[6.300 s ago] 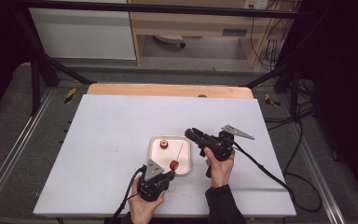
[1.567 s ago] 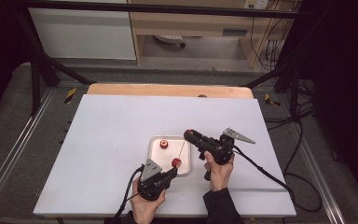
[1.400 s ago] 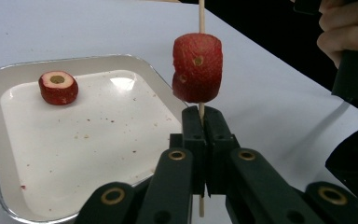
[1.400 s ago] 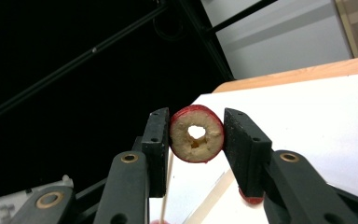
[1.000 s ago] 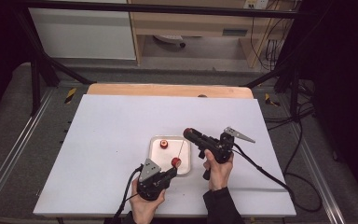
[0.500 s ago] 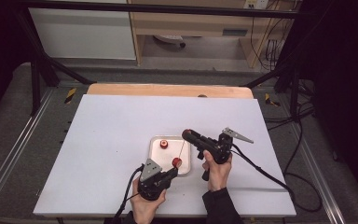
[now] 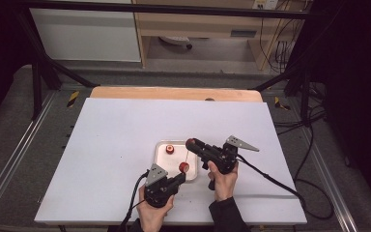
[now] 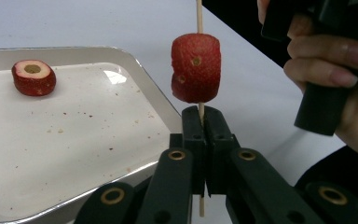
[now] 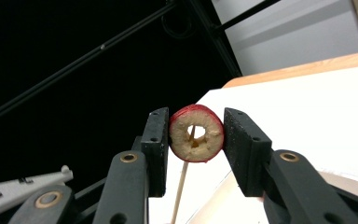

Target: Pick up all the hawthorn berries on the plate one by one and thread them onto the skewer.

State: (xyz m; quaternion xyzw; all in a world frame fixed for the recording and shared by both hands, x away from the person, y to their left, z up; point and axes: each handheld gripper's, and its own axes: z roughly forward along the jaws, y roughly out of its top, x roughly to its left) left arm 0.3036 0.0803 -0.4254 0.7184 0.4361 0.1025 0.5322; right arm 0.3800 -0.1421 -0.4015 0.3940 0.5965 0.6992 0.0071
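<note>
fruit ring (image 9: 196, 133): soft, light, bruises easily; right gripper (image 9: 196, 140) clamps its rim, hole over skewer tip.
skewer (image 8: 199, 18): thin, brittle; left gripper (image 8: 200, 122) pinches it just below the threaded piece (image 8: 196, 67).

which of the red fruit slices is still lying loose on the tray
The slice at the tray's far-left part, lying flat with its pale ring upward. Another sits threaded on the skewer the left tongs grip; a third is clamped in the right tongs.

One skewer (image 8: 199, 14), three red fruit slices (image 8: 33, 77), one tray (image 8: 135, 88), two grippers (image 7: 182, 170).
</note>
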